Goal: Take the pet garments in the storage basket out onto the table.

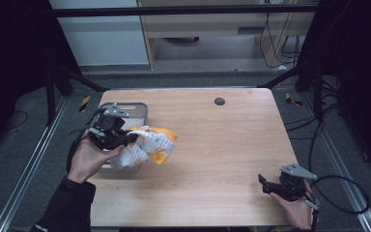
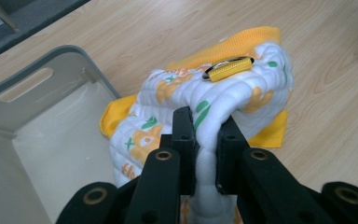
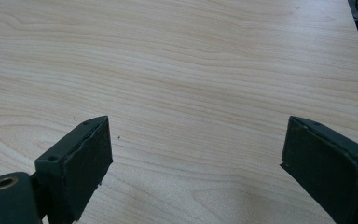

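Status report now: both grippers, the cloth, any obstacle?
Left gripper shut on cloth, beside the bin. Right gripper open over bare table. No obstacle.

A quilted white cloth [image 2: 223, 93] with orange and green prints and a yellow underside hangs bunched, a fold of it pinched between the jaws of the left tool [image 2: 205, 140]. Its yellow loop lies on top, just beyond the jaw tips.
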`<state>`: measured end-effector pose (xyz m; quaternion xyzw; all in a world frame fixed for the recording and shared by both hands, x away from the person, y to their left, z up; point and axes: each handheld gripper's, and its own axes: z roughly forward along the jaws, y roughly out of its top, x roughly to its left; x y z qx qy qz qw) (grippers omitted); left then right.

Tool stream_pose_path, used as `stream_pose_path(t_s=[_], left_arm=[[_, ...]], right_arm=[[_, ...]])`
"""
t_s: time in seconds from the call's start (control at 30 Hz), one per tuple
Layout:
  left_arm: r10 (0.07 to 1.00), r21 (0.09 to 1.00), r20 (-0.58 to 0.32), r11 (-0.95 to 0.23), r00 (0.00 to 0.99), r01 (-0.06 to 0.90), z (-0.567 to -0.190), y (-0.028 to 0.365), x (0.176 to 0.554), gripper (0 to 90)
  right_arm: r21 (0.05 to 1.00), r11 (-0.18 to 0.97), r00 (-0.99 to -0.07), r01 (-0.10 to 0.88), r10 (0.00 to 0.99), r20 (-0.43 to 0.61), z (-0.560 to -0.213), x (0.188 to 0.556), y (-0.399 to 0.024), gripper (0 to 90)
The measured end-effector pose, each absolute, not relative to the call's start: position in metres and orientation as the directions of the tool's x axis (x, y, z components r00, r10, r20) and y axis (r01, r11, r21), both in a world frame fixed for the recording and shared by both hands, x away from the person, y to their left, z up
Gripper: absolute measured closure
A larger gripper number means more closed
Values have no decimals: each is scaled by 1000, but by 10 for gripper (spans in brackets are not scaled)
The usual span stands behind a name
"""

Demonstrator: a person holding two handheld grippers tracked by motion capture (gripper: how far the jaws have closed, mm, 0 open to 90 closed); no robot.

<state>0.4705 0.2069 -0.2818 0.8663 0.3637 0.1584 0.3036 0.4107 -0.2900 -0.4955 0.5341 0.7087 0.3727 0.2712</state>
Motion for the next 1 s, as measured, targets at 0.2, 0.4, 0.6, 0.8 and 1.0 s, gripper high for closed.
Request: stream_pose_path(t_s=[0.2, 0.4, 0.6, 0.8, 1.0], left_arm=[[708, 634, 52, -568, 704, 525, -285, 195, 471, 810], [686, 628, 45, -585, 727, 513, -287, 182, 470, 811], [667, 617, 45, -604, 744, 504, -291, 172, 469, 810], [650, 602, 47, -625, 759, 498, -297, 162, 470, 810], [636, 600, 48, -635, 770, 487, -299, 152, 471, 810]], right_arm=[[818, 147, -281, 556, 959, 19, -495, 410, -290, 84], [821, 152, -283, 550, 959, 12, -495, 411, -291, 85], [823, 149, -280, 548, 960, 13, -495, 410, -291, 84], [823, 148, -279, 548, 960, 13, -495, 410, -291, 84], [826, 154, -280, 543, 960, 5, -495, 410, -291, 84]])
